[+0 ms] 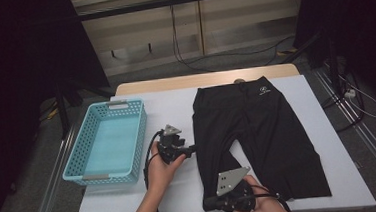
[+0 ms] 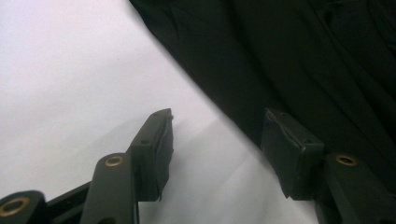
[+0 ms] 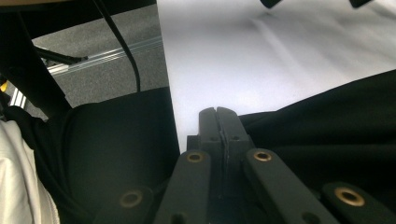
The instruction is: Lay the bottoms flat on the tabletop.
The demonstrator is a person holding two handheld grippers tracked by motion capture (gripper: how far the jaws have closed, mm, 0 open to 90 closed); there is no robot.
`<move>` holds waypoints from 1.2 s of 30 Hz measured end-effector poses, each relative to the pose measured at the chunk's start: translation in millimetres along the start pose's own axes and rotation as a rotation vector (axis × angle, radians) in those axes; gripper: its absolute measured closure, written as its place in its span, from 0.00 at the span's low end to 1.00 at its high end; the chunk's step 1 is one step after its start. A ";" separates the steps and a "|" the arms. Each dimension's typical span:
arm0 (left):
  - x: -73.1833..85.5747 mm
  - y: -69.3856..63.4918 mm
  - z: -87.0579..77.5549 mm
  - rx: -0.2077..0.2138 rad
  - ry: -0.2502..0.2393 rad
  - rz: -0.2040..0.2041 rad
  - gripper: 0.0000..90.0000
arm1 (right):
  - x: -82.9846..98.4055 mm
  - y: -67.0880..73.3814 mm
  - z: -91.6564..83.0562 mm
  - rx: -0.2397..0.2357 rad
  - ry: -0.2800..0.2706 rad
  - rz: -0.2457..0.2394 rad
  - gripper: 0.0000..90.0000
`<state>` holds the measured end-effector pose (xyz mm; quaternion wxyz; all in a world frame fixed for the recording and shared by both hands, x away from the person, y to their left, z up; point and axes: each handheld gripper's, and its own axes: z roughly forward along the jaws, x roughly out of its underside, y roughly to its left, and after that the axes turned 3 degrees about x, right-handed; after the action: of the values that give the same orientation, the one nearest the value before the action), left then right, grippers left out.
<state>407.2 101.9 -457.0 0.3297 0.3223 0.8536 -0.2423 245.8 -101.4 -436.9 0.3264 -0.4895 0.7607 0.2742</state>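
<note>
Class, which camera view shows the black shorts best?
The high view: the black shorts lie whole, flat on the white table. The left gripper view catches just one dark edge; the right gripper view, a fold near its fingers.

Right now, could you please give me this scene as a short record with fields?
Work surface: white table cover
Garment: black shorts, laid flat, waistband at the far side
Container: turquoise basket, left of the shorts
Left gripper: open, at the shorts' left edge, one jaw over the cover, the other over fabric
Right gripper: jaws together at the near hem of the left leg; whether fabric is pinched cannot be told
</note>
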 end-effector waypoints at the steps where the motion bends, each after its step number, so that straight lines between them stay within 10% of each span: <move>1: -0.2 -0.3 0.5 0.001 -0.005 0.001 0.49 | 0.0 -0.1 -0.9 0.000 -0.002 -0.001 1.00; 21: -2.8 -7.3 7.2 0.021 0.019 0.032 1.00 | -1.9 0.1 7.8 0.018 0.011 -0.014 1.00; 31: -5.7 -10.5 5.2 0.028 -0.034 0.032 1.00 | -2.1 0.0 6.1 0.019 0.003 -0.012 1.00; 36: -6.0 -11.3 7.5 -0.023 -0.031 0.081 0.59 | -0.1 -1.4 2.2 0.009 -0.003 -0.001 1.00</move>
<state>405.7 87.3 -455.4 0.3563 0.3490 0.8373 -0.2239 247.7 -100.2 -438.4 0.3299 -0.4879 0.7612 0.2714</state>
